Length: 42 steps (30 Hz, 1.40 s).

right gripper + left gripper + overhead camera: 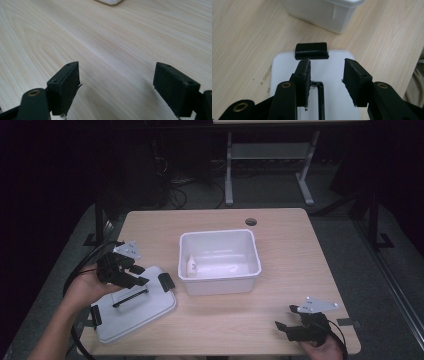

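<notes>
We count one lid [142, 312] lower left, one bin [220, 276] centre holding one bottle [191, 266]; left gripper [327, 77] gapes above the lid, right gripper [116, 85] gapes empty.

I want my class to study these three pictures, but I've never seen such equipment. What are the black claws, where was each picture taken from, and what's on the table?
A person holds a two-jaw gripper in each hand. The high view looks down on the wooden table; the other two pictures come from cameras riding on each gripper.

The left gripper hovers over a white lid with a black handle and black clips. Its jaws are open, holding nothing. The right gripper is open over bare wood.

A white plastic tub holds a small white bottle.
</notes>
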Motion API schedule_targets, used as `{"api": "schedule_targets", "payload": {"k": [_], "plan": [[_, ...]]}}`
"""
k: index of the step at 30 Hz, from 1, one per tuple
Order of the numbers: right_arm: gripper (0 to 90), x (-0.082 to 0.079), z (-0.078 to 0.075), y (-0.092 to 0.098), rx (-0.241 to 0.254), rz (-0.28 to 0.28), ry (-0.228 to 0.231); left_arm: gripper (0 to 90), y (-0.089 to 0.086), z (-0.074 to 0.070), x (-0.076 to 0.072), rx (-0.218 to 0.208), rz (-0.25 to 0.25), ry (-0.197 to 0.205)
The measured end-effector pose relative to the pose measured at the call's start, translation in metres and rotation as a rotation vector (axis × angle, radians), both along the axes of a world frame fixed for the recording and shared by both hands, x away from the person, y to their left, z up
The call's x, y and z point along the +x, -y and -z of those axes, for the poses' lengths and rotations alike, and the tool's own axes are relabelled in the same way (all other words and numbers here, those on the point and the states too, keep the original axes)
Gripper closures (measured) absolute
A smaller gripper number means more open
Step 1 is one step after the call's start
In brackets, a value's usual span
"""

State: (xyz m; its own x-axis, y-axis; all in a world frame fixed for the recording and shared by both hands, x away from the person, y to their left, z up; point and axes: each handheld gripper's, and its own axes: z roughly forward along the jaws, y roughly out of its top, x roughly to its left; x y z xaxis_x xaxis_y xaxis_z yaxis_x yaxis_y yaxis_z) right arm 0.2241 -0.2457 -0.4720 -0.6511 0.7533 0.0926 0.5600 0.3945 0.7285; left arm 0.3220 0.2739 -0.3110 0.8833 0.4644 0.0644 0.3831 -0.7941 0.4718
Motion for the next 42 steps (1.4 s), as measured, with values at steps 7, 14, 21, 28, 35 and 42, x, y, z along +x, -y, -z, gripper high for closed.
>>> {"api": "schedule_targets", "payload": {"k": [7, 14, 21, 28, 35, 42], "plan": [[20.7, -0.001, 0.0, -0.001, -0.002, 0.002, -0.001, 56.1, -0.017, 0.014, -0.005, -0.006, -0.038, -0.008], [20.7, 0.0, 0.001, -0.001, -0.013, 0.001, -0.001, 56.2, -0.029, 0.033, -0.007, -0.006, -0.057, -0.022], [20.7, 0.001, 0.002, -0.003, -0.017, 0.0, -0.009, 60.1, -0.038, 0.049, -0.011, 0.008, -0.066, -0.014], [20.7, 0.001, 0.002, -0.003, -0.022, 0.001, -0.008, 61.0, -0.044, 0.065, -0.014, 0.015, -0.071, -0.034], [20.7, 0.001, 0.003, -0.004, -0.025, 0.002, -0.014, 67.8, -0.053, 0.078, -0.012, 0.012, -0.077, -0.065], [20.7, 0.001, 0.003, -0.003, -0.024, -0.001, -0.013, 72.1, -0.058, 0.08, -0.009, 0.014, -0.076, -0.064]]}}
